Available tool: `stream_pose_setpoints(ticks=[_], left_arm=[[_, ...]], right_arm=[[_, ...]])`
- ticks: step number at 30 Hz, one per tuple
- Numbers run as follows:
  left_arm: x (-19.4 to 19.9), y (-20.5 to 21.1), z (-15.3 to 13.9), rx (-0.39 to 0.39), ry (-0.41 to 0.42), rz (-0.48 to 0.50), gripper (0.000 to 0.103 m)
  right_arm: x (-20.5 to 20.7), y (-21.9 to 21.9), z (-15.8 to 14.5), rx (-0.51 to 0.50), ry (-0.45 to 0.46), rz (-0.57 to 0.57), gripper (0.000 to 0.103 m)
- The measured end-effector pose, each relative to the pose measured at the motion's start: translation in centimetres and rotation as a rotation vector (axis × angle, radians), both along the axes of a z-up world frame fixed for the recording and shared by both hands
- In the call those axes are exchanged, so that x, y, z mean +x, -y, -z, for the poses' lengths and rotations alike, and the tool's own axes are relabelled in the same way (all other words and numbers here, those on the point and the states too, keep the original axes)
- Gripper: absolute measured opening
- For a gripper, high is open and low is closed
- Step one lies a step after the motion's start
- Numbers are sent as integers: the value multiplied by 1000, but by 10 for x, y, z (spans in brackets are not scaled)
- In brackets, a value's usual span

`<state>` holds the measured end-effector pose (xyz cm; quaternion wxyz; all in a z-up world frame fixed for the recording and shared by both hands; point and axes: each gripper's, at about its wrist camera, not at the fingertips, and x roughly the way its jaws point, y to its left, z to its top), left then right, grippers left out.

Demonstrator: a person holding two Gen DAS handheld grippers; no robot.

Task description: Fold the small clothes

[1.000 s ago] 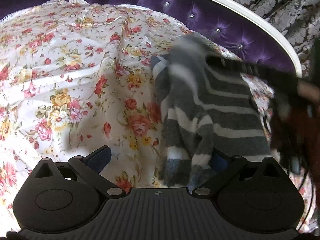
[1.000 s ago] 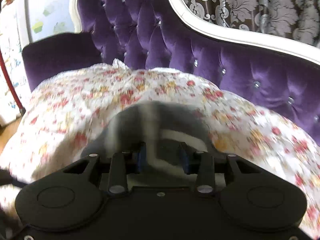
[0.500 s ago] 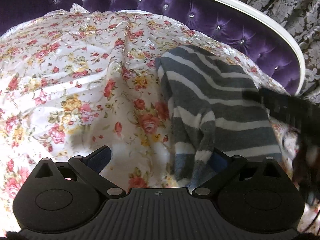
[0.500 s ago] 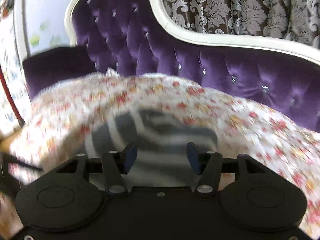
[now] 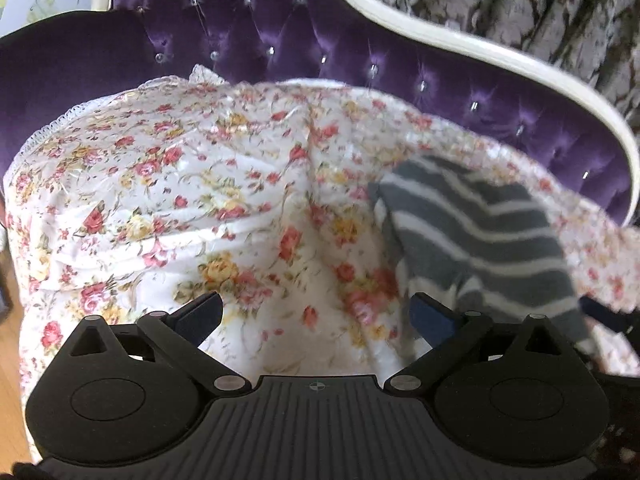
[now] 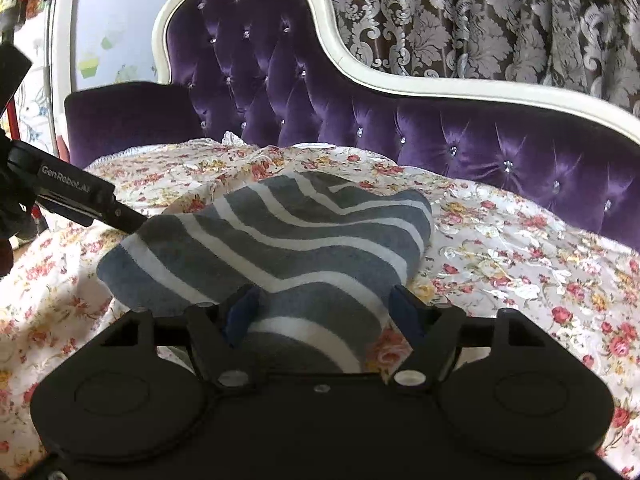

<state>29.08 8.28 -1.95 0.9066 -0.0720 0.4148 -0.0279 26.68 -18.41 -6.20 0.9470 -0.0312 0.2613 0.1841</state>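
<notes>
A grey garment with white stripes (image 6: 304,236) lies folded on the floral sheet (image 6: 520,248) of a purple sofa. It also shows in the left wrist view (image 5: 480,236), at the right. My left gripper (image 5: 316,312) is open and empty, over bare sheet just left of the garment; its right finger (image 5: 432,316) is at the garment's edge. The left gripper's body shows in the right wrist view (image 6: 76,196), beside the garment's left edge. My right gripper (image 6: 324,312) is open over the garment's near end, holding nothing.
The floral sheet (image 5: 180,208) covers the seat. The tufted purple sofa back (image 6: 460,136) with a white frame (image 6: 440,84) rises behind. A purple armrest (image 6: 128,116) stands at the far left. Patterned curtains (image 6: 480,12) hang behind. Wooden floor (image 5: 10,360) shows at the left.
The right gripper opened wide and let go of the garment, which now lies flat. The left gripper drew back and left off the garment's edge, its jaws still open.
</notes>
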Motion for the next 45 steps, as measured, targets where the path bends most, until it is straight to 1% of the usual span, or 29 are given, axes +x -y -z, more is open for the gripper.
stream_pose_setpoints(ticks=[3,5,8,10,11,13,17,22,27,31,34,36,40,42,45], left_arm=[[-1,-2,-5,-50,32,5,101],[-1,-2,-5,-89,45,20,101],[1,-1,-3,-162,33,49,101],[1,0,-1,-210,24,62,102],[0,1,0,-218,23,69,102],[-1,5,0,-201,23,81,102],[-4,13,0,-151,39,92,102],[-5,16,-2,-143,43,104,102],[-7,8,-8,-161,57,115,102],[-6,-1,-12,-189,61,108,102],[-6,-1,-12,-219,55,125,102],[-6,1,-10,-245,39,147,102],[-6,15,-1,-285,-17,220,102],[-7,23,5,-287,-41,251,102],[-4,32,15,-285,-71,263,102]], right_arm=[[-1,8,3,53,-27,5,83],[1,12,3,86,-60,0,89],[2,17,5,134,-104,-4,97],[3,20,8,174,-139,-1,99],[4,21,9,191,-154,-1,100],[6,22,12,219,-182,-2,103],[10,23,16,245,-227,-20,103],[10,25,15,266,-241,-24,103],[13,35,11,369,-266,-23,103],[17,48,7,455,-278,-8,103],[20,58,7,520,-295,13,103],[22,63,8,548,-306,24,103],[25,68,9,571,-311,37,103],[26,69,9,581,-315,36,103],[28,70,12,594,-330,29,103]])
